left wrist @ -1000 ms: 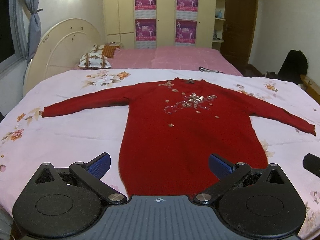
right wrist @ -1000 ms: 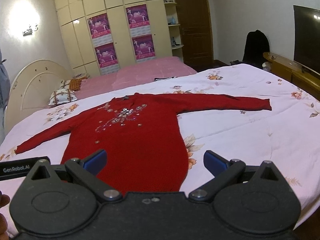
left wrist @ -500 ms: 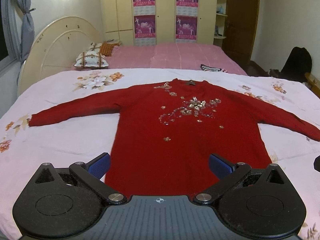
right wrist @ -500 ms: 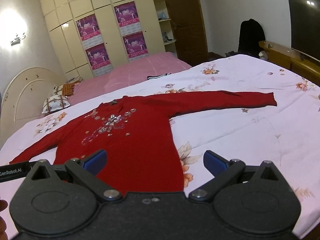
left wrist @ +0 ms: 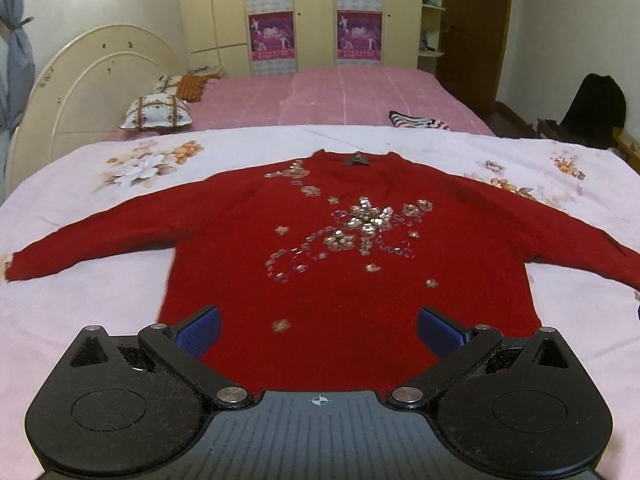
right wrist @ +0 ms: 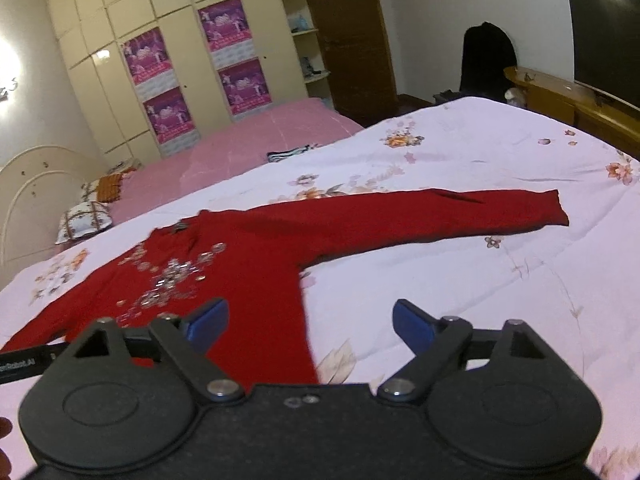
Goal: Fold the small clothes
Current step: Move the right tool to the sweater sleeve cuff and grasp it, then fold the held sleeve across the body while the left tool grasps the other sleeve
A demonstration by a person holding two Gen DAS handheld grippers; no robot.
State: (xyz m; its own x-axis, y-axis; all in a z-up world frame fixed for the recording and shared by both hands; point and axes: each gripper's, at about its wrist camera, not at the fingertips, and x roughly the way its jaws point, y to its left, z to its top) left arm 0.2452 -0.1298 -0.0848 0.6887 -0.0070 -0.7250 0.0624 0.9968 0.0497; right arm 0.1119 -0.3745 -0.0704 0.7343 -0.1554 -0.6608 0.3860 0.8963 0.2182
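Beyond both grippers' open fingers point(left wrist: 199, 331), the right pair closing, lies the sweater point(left wrist: 340, 280).

We hold our left gripper point(left wrist: 318, 330) tipped downward, its two blue-padded fingers point(left wrist: 199, 331) spread wide with nothing pressed between them. Our right gripper point(right wrist: 310, 326) tilts downward too and is rolled a little; its jaws are closing, though the blue pads point(right wrist: 412, 326) stand well apart and grip nothing. A fingertip point(right wrist: 5, 428) of ours shows at its left edge.
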